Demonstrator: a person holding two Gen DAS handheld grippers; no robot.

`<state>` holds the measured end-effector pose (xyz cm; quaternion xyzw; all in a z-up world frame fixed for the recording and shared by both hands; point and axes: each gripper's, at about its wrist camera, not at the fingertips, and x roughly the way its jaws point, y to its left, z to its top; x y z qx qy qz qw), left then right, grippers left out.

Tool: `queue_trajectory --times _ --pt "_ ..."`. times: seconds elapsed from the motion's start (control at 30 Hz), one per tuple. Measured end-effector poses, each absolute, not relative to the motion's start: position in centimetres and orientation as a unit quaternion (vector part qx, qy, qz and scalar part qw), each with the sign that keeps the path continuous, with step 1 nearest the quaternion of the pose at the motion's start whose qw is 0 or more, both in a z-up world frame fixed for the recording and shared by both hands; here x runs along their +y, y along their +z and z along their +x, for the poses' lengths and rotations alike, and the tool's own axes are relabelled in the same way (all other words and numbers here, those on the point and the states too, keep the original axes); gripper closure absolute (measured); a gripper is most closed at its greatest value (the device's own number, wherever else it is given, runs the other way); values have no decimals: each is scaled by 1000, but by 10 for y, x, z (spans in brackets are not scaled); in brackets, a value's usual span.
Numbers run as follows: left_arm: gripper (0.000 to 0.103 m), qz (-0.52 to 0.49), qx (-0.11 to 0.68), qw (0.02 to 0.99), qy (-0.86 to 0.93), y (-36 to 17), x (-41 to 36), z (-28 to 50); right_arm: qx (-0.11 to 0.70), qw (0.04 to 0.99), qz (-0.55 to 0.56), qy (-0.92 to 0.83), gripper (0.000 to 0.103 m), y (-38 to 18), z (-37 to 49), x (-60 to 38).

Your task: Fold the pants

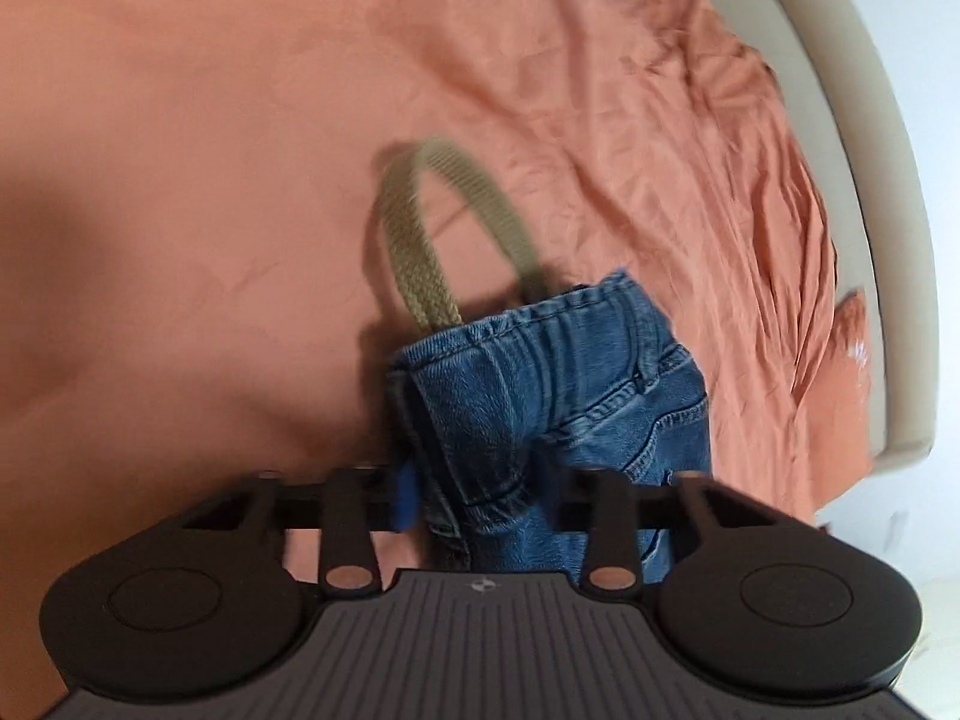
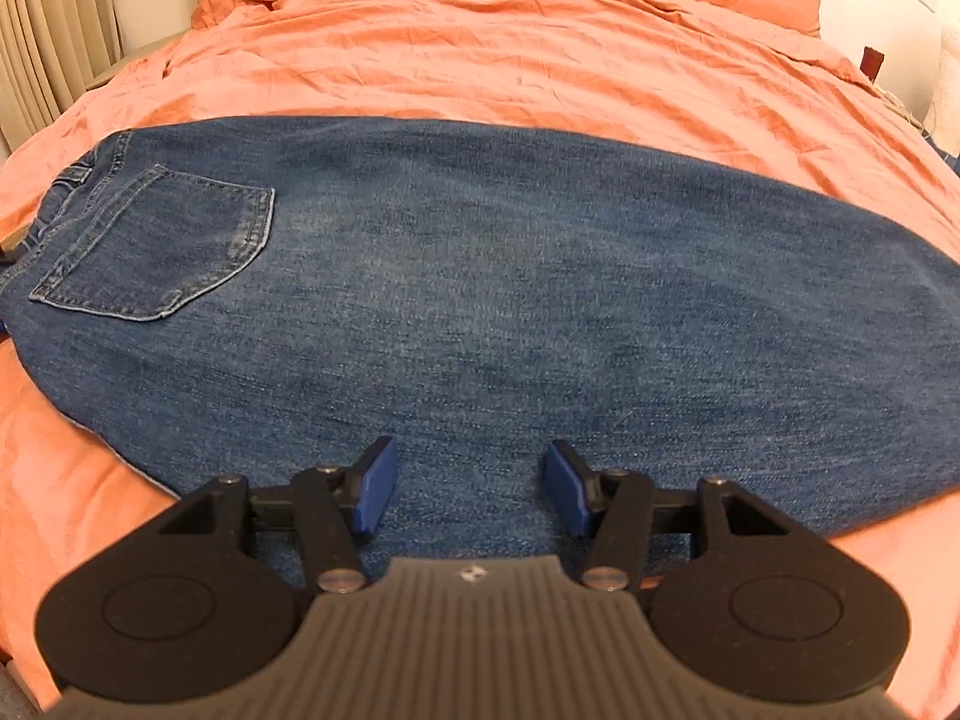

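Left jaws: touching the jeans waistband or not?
Touching. Left wrist view shows the left gripper closed on the bunched jeans waistband, denim filling the space between its jaws.

no readable text, labels or numbers

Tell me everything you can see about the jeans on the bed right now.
The jeans are blue denim, laid flat across the orange bedsheet with a stitched back pocket facing up near the waist. The woven tan belt loops out of the waistband. The left gripper has the waist end bunched between its fingers, which look closed on it. The right gripper hangs open over the leg fabric, gripping nothing.
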<state>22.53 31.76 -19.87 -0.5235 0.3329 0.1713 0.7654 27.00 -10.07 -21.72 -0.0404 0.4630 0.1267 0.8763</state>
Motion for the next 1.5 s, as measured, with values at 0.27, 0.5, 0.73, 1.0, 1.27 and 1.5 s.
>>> queue_trajectory --times 0.27,0.5,0.73,1.0,1.27,1.5 --pt "84 -353 325 849 221 -162 286 233 461 875 31 145 57 -183 236 -133" --pt "83 -217 364 874 239 -161 254 243 462 863 11 206 62 -197 201 -110" --pt "83 -183 367 879 242 -159 243 243 425 878 -35 217 73 -202 200 -82" --pt "83 -112 385 879 258 -163 228 259 468 850 -71 234 99 -215 203 -72" --pt "55 -62 380 885 261 -155 220 251 481 846 -64 221 86 -208 205 -80" --pt "52 -6 352 898 265 -112 203 233 484 862 -10 149 67 -176 217 -150"
